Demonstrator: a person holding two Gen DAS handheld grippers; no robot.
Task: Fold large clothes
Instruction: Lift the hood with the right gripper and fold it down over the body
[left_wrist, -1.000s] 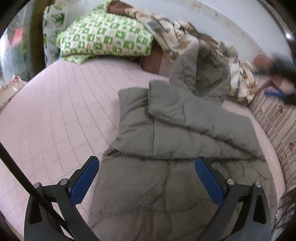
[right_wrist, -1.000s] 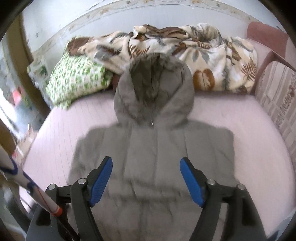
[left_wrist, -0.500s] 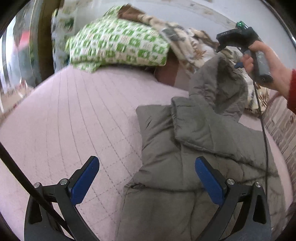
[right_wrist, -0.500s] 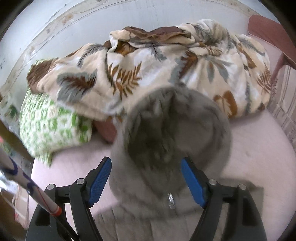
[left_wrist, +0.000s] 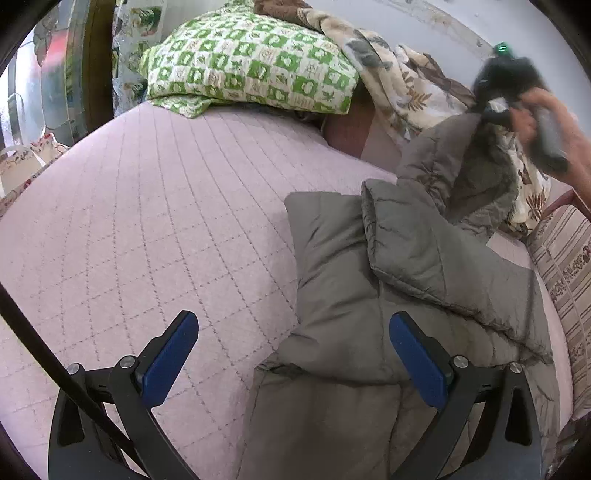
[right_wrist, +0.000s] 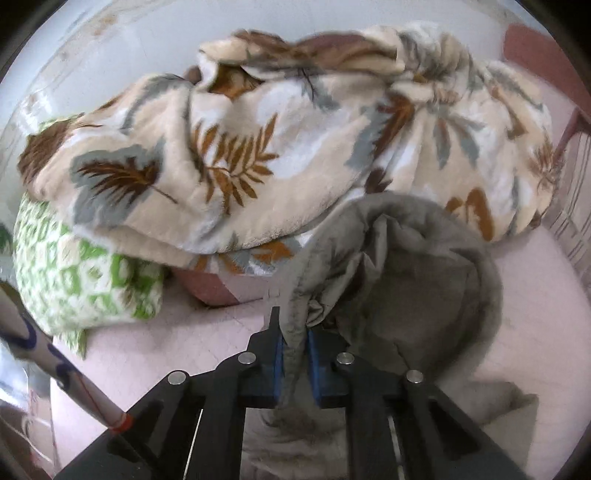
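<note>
A grey padded hooded jacket (left_wrist: 388, 295) lies on the pink quilted bed (left_wrist: 147, 221), its sleeves folded in over the body. My left gripper (left_wrist: 293, 354) is open and empty, hovering over the jacket's lower left edge. My right gripper (right_wrist: 295, 354) is shut on the rim of the jacket's hood (right_wrist: 406, 280) and holds it lifted. In the left wrist view the right gripper (left_wrist: 495, 107) appears blurred at the hood (left_wrist: 476, 173), with the hand on its handle.
A green-and-white checked pillow (left_wrist: 251, 62) and a leaf-print blanket (right_wrist: 280, 144) are piled at the head of the bed by the wall. A striped cushion (left_wrist: 569, 266) lies along the right side. The bed's left half is bare quilt.
My right gripper has gone forward to the hood and shut on its rim, lifting it. My left gripper has shifted left, staying open.
</note>
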